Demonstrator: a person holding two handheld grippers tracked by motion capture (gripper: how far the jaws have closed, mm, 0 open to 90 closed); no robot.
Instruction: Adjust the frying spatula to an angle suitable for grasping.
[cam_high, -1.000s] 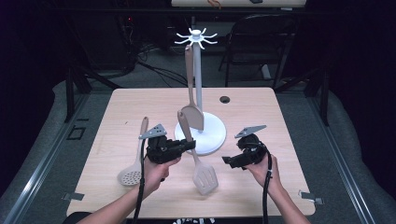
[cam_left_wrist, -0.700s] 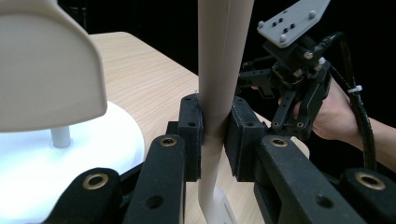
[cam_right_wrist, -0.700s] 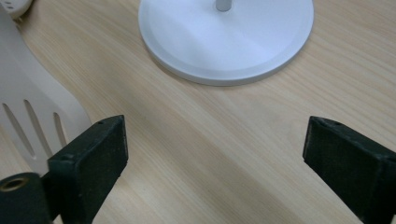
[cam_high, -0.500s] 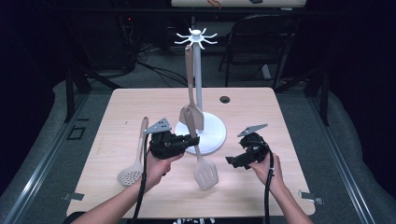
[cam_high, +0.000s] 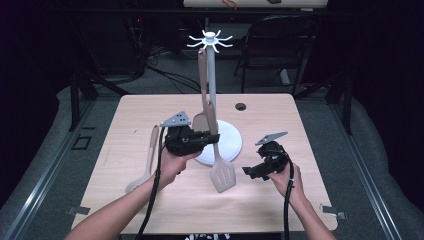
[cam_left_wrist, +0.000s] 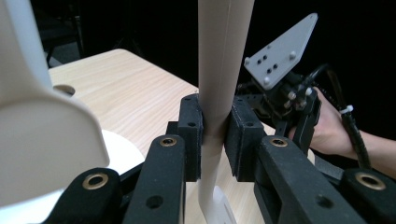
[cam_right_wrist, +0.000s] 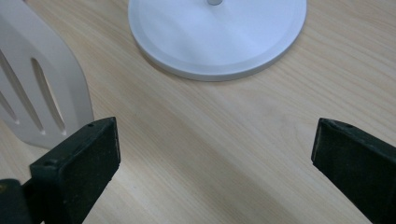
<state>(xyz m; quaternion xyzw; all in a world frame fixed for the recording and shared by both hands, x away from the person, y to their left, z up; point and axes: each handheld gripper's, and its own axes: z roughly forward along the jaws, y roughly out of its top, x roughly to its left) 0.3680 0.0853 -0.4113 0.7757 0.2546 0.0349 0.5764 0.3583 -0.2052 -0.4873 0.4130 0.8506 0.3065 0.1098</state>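
My left gripper (cam_high: 212, 138) is shut on the handle of a beige slotted spatula (cam_high: 222, 174), which it holds nearly upright with the blade hanging just over the table. In the left gripper view the pads (cam_left_wrist: 191, 135) squeeze the spatula handle (cam_left_wrist: 224, 56). A white utensil stand (cam_high: 210, 75) rises from a round base (cam_high: 231, 142) right behind it, and a beige spoon (cam_high: 202, 85) hangs from one hook. My right gripper (cam_high: 254, 171) hovers low to the right of the base; its jaws have just been opening and hold nothing. Its own view (cam_right_wrist: 215, 144) shows the spatula blade (cam_right_wrist: 42, 93) and base (cam_right_wrist: 217, 32).
A beige skimmer spoon (cam_high: 148, 160) lies flat on the wooden table (cam_high: 280, 125) to the left of my left hand. A small dark hole (cam_high: 241, 106) sits near the table's far edge. A chair (cam_high: 280, 45) stands behind the table.
My left hand has risen with the spatula, lifting its blade off the table and bringing it closer to upright. The right hand has stayed in place.
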